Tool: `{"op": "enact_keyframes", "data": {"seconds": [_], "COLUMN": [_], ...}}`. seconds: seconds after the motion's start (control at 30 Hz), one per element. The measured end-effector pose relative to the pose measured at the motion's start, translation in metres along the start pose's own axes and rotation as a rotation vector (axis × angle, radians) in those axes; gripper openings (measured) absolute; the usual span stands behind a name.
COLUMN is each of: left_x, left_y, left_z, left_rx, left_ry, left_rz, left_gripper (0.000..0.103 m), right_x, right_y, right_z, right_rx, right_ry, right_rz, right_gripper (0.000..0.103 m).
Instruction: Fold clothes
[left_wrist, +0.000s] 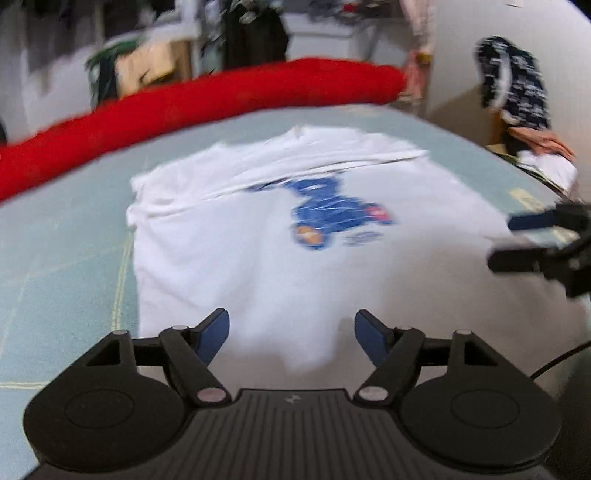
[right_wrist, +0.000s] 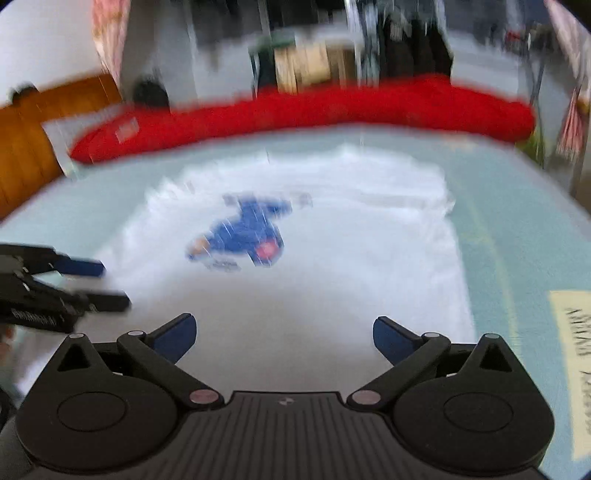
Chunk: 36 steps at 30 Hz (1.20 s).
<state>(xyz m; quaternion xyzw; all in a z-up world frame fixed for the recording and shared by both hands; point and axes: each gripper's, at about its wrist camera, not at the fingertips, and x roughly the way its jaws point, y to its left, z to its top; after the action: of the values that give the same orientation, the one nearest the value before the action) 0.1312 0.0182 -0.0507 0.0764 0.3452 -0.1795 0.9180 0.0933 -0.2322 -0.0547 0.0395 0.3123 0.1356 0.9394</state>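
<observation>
White T-shirt (left_wrist: 258, 240) lies spread flat in the middle of the bed (left_wrist: 55, 258), blue print (left_wrist: 325, 210) facing up, its far part folded over in a band across the shirt. Pale blue cover shows bare on the shirt's left side, its right side and along the far edge. Red bolster (left_wrist: 184, 107) runs the length of the bed's far edge, apart from the shirt.

Left claw (left_wrist: 291, 332): fingers spread wide, nothing between them, hovering over the shirt's near hem. Right claw (right_wrist: 284, 338): also spread wide and empty, over the near part of the shirt; in the left wrist view it shows at the shirt's right edge (left_wrist: 524, 240).

A yellow label (right_wrist: 572, 369) lies on the cover near the bed's right edge. Both views are motion-blurred; whether the fingertips touch the cloth cannot be told.
</observation>
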Motion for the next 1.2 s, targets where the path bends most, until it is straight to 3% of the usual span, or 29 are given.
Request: {"op": "enact_keyframes", "data": {"seconds": [0.07, 0.17, 0.3, 0.37, 0.77, 1.07, 1.2], "left_x": [-0.013, -0.01, -0.004, -0.009, -0.033, -0.043, -0.025], "left_y": [-0.015, -0.03, -0.024, -0.02, -0.02, -0.023, -0.014], "left_z": [-0.006, -0.017, -0.035, -0.042, -0.063, -0.043, -0.029], "left_rx": [0.024, 0.018, -0.088, -0.129, -0.204, -0.19, -0.214], "left_ry": [-0.025, -0.012, -0.022, -0.035, -0.022, -0.044, -0.056], "left_rz": [-0.006, 0.017, 0.029, 0.037, 0.05, 0.059, 0.078], "left_gripper": [0.081, 0.081, 0.081, 0.081, 0.082, 0.083, 0.087], "right_x": [-0.021, -0.016, 0.0, -0.001, 0.004, 0.003, -0.009], "right_y": [0.003, 0.009, 0.01, 0.011, 0.015, 0.014, 0.008], "right_z": [-0.009, -0.024, -0.051, -0.064, -0.056, -0.058, -0.062], "right_rx": [0.023, -0.006, -0.03, -0.067, -0.078, -0.077, -0.084], "right_ry": [-0.048, -0.031, -0.004, -0.051, 0.017, 0.015, 0.018], "right_rz": [-0.003, -0.008, -0.035, -0.033, -0.059, -0.062, -0.032], "right_gripper": [0.103, 0.103, 0.103, 0.103, 0.103, 0.103, 0.103]}}
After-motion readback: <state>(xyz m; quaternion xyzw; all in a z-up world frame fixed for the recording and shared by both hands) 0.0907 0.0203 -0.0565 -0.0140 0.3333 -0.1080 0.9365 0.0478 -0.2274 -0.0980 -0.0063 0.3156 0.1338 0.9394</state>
